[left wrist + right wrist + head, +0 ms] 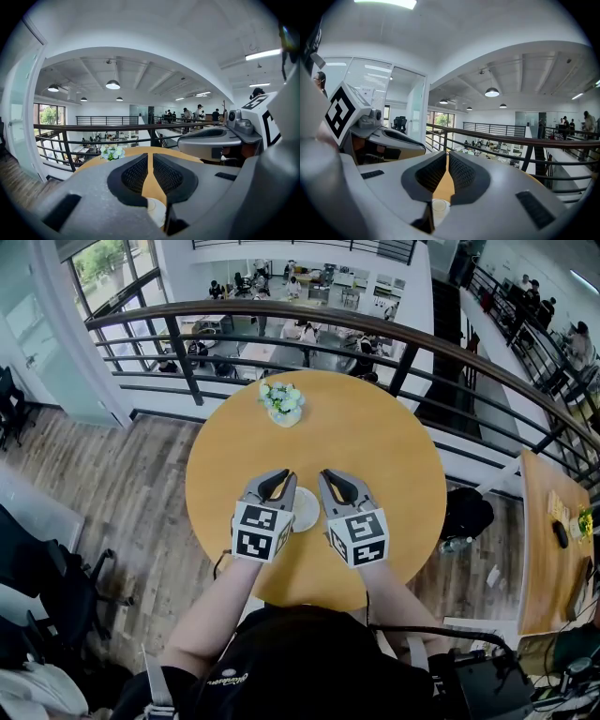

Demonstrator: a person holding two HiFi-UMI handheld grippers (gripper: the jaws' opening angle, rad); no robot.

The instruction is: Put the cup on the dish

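Round wooden table (375,446) beside a dark railing (403,329), with a lower floor beyond. Small pot of pale flowers (282,403) near the table's far edge. White dish (307,512) toward the near edge, flat on the wood, between the two tools. Pale cup (432,206) upright, rim up, low in the right gripper view. Apparently standing on the dish, but its base is hidden behind the gripper bodies, so contact unconfirmed.

For the left gripper (150,158): just left of the dish, jaws pressed together, only a sliver of tabletop along the seam, nothing pinched. For the right gripper (446,155): just right of the dish, likewise closed tight and empty. Both side by side, near one another but apart, pointed away from the person toward the flowers. Any contact with dish or cup not discernible. Bare forearms (220,601) behind the marker cubes.
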